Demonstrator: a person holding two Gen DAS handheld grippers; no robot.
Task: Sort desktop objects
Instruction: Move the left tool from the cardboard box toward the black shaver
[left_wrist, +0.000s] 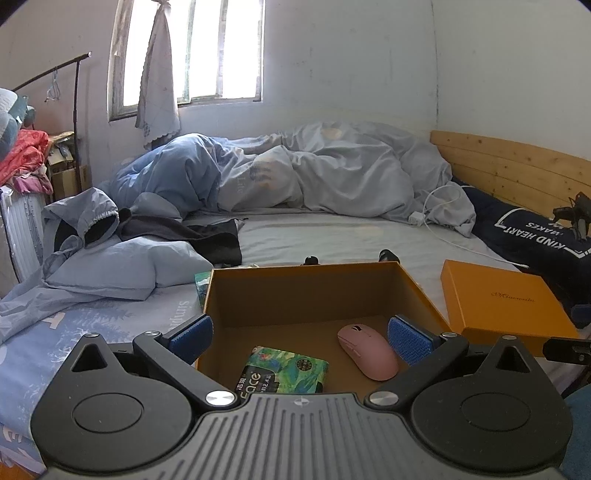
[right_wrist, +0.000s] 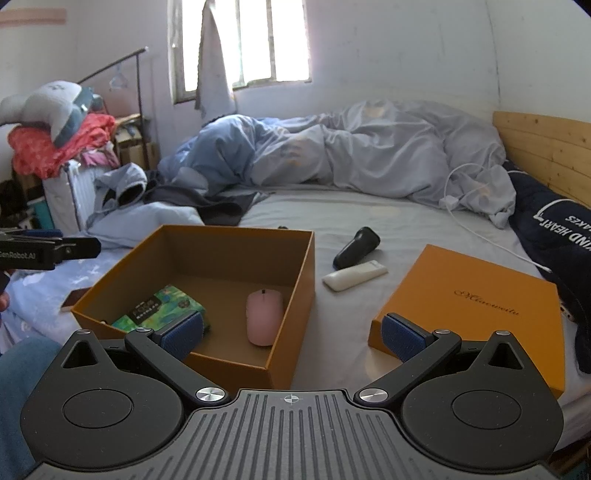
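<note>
Behind box (left_wrist: 280, 295) | second tissue pack (left_wrist: 201, 291) mostly hidden | black device (left_wrist: 388, 255) cut off

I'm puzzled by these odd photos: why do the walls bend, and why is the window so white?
Both views come through fisheye lenses, so edges curve and corners go black. Left view: the window is blown out by daylight. Right view: the window glares too, while the box stays sharp.

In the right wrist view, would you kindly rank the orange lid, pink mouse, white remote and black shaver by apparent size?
1. orange lid
2. pink mouse
3. white remote and black shaver: too alike to rank, and both lie farther away.
</note>
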